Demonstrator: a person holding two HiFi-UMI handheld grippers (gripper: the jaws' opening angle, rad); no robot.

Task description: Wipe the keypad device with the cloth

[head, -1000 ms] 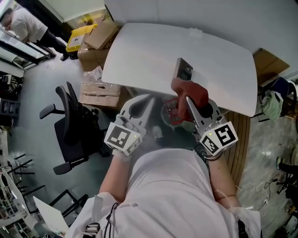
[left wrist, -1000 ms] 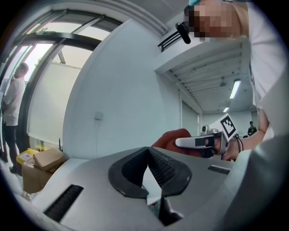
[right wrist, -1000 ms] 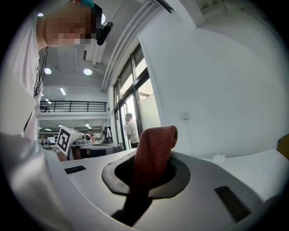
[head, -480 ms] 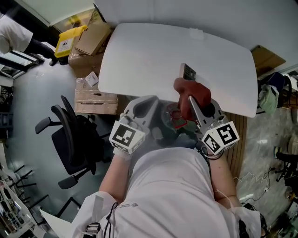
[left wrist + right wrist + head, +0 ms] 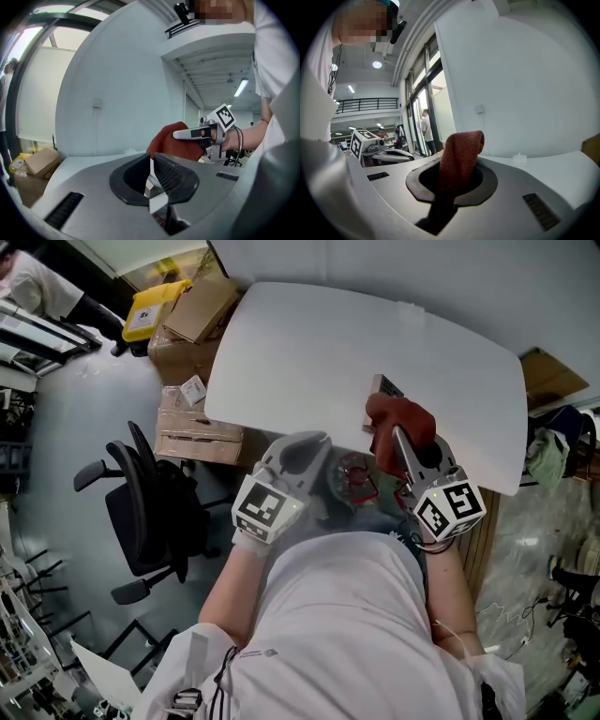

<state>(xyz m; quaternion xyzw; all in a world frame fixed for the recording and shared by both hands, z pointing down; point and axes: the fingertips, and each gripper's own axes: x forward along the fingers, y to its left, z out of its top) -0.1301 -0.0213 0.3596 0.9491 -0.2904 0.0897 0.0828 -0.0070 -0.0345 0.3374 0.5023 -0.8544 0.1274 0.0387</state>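
The grey keypad device (image 5: 382, 387) lies on the white table (image 5: 309, 343) near its front right, mostly hidden behind the red cloth (image 5: 398, 420). My right gripper (image 5: 401, 435) is shut on that cloth, which stands bunched up between its jaws (image 5: 459, 154) just at the device's near end. My left gripper (image 5: 307, 444) is shut with nothing in it, at the table's front edge, left of the cloth. From the left gripper view the cloth (image 5: 168, 140) and the right gripper (image 5: 197, 134) show ahead to the right.
A black office chair (image 5: 150, 502) stands to the left of me, with cardboard boxes (image 5: 197, 432) and a yellow bin (image 5: 155, 306) beyond it. A person (image 5: 37, 282) is at the far left. A red-and-dark object (image 5: 356, 479) sits below the table edge.
My right gripper has carried the cloth forward and down, and the cloth now hides more of the keypad device. My left gripper has also moved forward, up to the table edge.
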